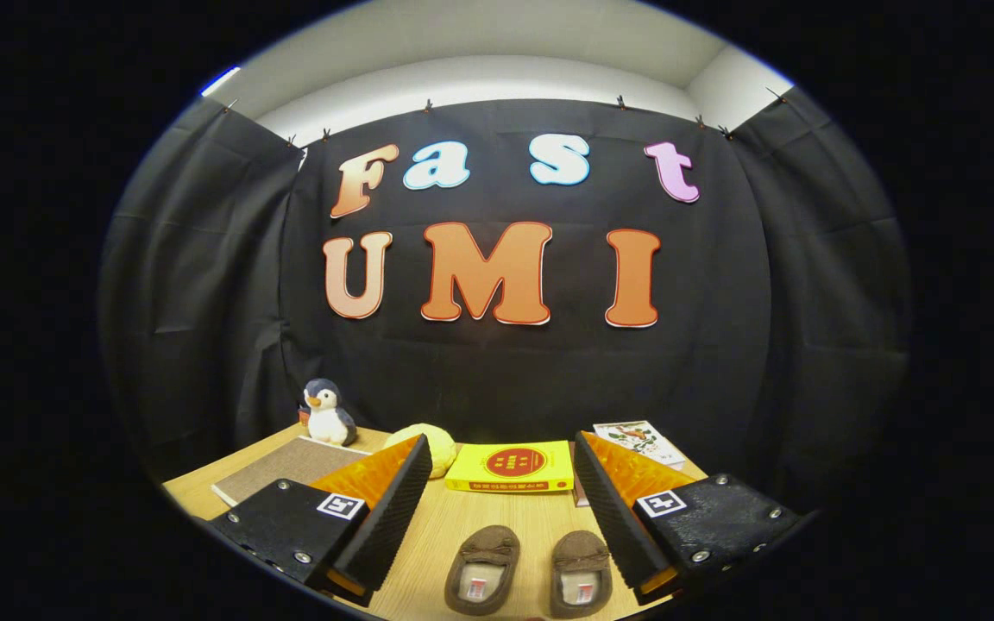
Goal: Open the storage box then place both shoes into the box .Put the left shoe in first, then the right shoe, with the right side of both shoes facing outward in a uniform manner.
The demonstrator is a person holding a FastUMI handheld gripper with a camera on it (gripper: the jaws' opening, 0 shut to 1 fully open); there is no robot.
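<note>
Brown shoes (528, 571) sit untouched on the tabletop (506, 517) before the yellow book (511, 467); tool (497, 509) spread apart, holding nothing; task apparently unstarted.

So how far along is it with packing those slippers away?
Nothing looks done yet. Both brown slippers, the left-hand one and the right-hand one, sit side by side on the wooden table, toes pointing at the yellow book. The gripper is open and holds nothing, the slippers lying between its fingers. Left: opening the storage box, then placing each slipper in it.
</note>
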